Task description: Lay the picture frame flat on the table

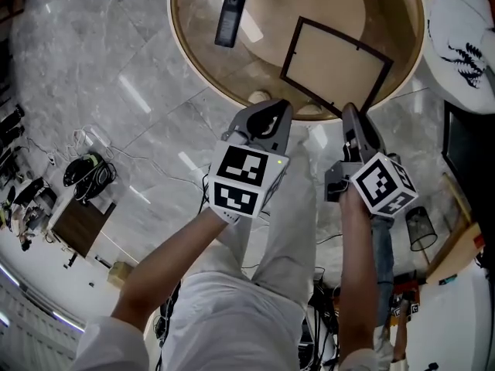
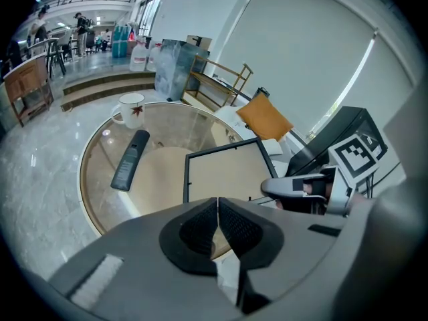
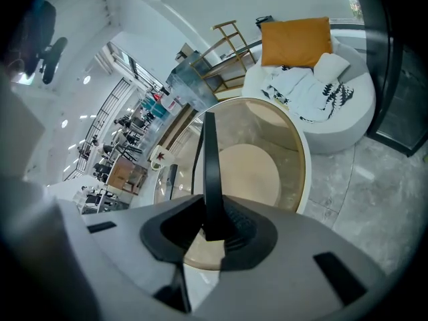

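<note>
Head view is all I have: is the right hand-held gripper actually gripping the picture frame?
Observer: Yes. In the right gripper view, the right hand-held gripper has the black edge of the picture frame clamped between its pads.
Operator: And the left one?
Observer: The left hand-held gripper has its jaws together, with nothing between them.
Operator: Anything on the table beyond my picture?
Observer: A white mug stands near the far rim of the table, past the remote control.
</note>
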A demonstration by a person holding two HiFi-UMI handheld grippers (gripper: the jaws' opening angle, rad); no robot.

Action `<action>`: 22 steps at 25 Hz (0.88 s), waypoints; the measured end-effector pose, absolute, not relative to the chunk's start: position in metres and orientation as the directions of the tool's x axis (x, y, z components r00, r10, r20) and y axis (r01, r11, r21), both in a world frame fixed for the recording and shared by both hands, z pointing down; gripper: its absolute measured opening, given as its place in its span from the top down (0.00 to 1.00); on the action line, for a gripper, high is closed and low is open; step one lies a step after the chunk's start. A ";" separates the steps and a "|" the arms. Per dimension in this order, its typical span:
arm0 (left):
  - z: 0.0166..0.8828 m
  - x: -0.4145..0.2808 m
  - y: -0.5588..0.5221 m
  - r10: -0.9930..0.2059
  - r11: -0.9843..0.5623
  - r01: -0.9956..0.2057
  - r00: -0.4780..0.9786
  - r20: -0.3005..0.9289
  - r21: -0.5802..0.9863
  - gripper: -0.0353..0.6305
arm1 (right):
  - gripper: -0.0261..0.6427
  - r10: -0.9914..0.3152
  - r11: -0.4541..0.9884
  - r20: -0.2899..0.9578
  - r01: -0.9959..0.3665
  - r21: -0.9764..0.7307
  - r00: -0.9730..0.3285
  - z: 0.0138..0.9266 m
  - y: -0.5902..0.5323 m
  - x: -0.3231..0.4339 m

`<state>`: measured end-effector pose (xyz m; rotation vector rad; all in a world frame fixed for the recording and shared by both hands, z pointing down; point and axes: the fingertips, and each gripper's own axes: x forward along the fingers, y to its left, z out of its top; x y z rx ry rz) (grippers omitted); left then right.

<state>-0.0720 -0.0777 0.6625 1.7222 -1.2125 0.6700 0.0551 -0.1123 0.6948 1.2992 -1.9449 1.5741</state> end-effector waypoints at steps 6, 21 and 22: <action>0.667 -0.074 -0.073 -0.433 -0.113 -0.927 0.371 0.822 0.359 0.93 | 0.85 -0.445 -0.011 0.741 -0.825 -0.566 -0.503 0.705 -0.119 0.060; 0.673 -0.068 -0.068 -0.436 -0.107 -0.932 0.358 0.826 0.347 0.93 | 0.77 -0.388 -0.005 0.785 -0.850 -0.526 -0.483 0.752 -0.126 0.065; 0.673 -0.067 -0.068 -0.435 -0.107 -0.932 0.358 0.826 0.347 0.93 | 0.76 -0.385 -0.002 0.791 -0.856 -0.517 -0.476 0.755 -0.127 0.066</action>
